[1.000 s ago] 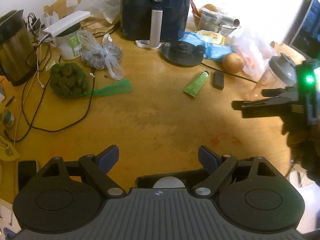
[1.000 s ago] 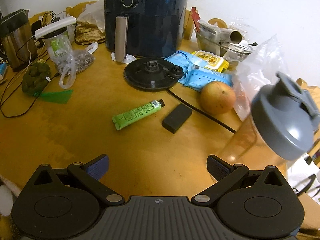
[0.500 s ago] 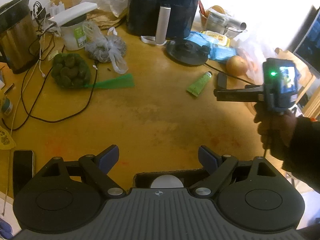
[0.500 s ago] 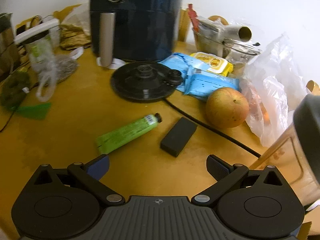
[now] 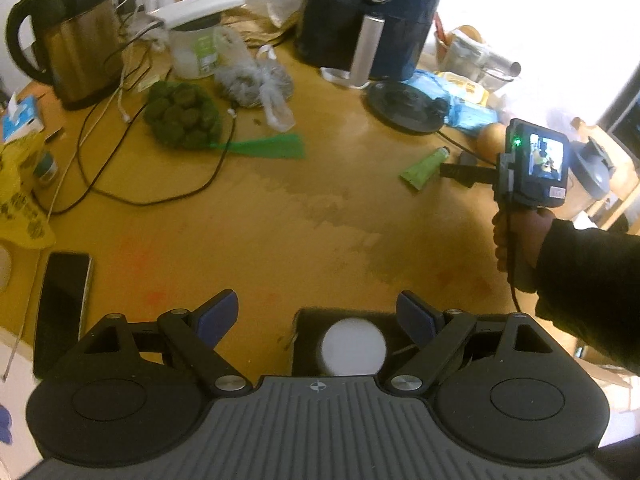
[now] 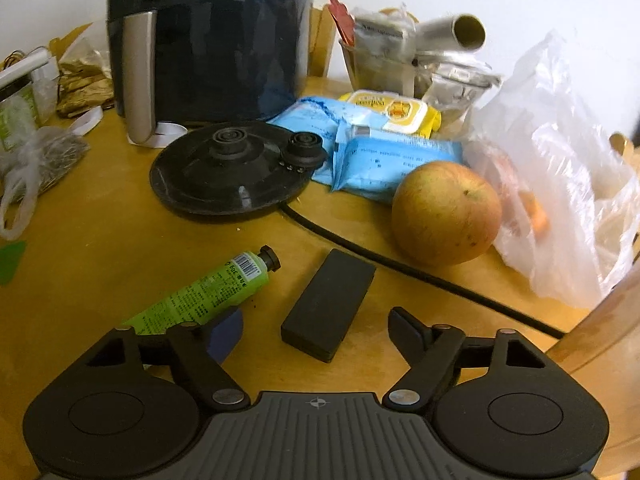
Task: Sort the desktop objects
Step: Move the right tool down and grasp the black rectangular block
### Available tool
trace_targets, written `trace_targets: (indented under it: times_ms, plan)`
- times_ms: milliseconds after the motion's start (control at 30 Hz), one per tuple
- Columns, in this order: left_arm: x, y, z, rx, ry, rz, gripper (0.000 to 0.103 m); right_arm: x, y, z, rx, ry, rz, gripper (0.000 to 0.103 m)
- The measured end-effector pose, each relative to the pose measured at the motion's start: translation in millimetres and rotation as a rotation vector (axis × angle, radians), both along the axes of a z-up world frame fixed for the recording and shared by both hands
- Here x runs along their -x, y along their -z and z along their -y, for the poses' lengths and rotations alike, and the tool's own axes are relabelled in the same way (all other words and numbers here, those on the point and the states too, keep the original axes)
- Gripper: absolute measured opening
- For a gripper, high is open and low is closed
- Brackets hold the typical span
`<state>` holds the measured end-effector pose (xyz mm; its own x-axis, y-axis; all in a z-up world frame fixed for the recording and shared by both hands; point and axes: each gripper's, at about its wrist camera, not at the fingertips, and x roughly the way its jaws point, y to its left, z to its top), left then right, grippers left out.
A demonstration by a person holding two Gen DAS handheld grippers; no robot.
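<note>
From the left wrist view, the left tongs hang released over the near edge of the wooden bench, jaws spread wide with nothing between them; below them sits a dark box with a white round lid. A black phone lies at the near left edge, a netted bag of dark green balls and a steel kettle farther back on the left, and a dark blue air fryer at the far side. To the right, the person's right hand holds the right tongs, which reach just beside a green tube. In the right wrist view, the right tongs are likewise released, jaws wide apart low over the bench. A small black block lies flat on the bench between the two fingertips, touched by neither as far as can be seen. The green tube lies just left of the block, its flat end passing behind the left blue pad. A black cord runs behind the block to the round kettle base, with an apple near the cord, blue wipe packs behind it and a clear plastic bag to its right.
</note>
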<state>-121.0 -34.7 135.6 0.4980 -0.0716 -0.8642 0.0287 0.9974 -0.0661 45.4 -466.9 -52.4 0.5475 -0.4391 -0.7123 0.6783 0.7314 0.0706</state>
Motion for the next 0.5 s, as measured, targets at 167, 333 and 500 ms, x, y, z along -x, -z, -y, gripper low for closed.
trace_targets:
  times_ms: [167,333,500]
  plan:
    - [11,-2,-6,0.0,-0.046,0.003,0.087,-6,5,4,-0.02,0.027,0.024,0.074]
    - [19,-1,-7,-0.001,-0.068,0.001,0.087,-7,7,10,-0.058,0.053,0.072,0.068]
    - [23,1,-5,0.003,-0.083,-0.002,0.087,-8,7,12,-0.05,0.096,0.084,0.055]
